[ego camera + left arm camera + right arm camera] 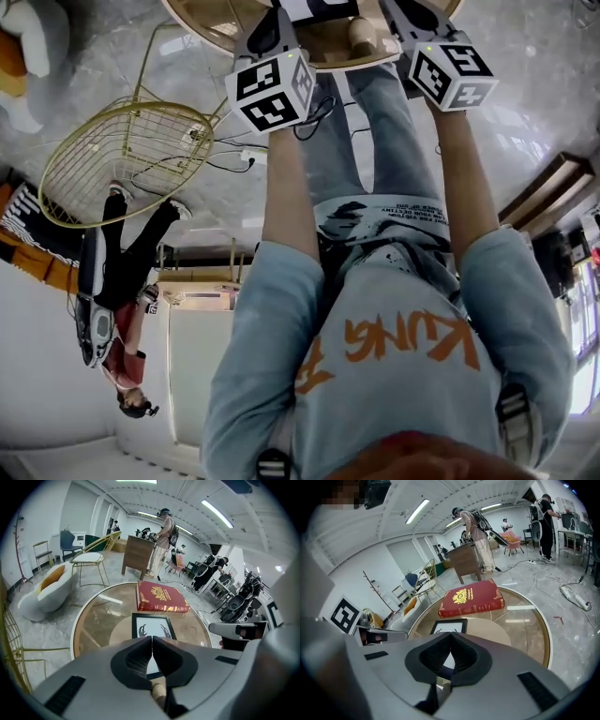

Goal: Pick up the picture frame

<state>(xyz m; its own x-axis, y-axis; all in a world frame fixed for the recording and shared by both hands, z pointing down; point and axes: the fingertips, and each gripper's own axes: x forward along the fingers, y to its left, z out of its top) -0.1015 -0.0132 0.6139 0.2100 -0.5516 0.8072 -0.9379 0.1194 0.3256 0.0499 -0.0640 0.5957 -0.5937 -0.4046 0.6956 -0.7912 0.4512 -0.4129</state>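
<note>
Left hand-held gripper [152, 637] hides picture frame [153, 624] bottom.

The left gripper [152, 638] had its jaws closed together, with nothing between them. The picture frame [154, 623] lay flat on the round table [101, 620], and the jaw tips overlapped the frame's near edge. A red book [161, 597] lay just beyond the frame's far edge.
</note>
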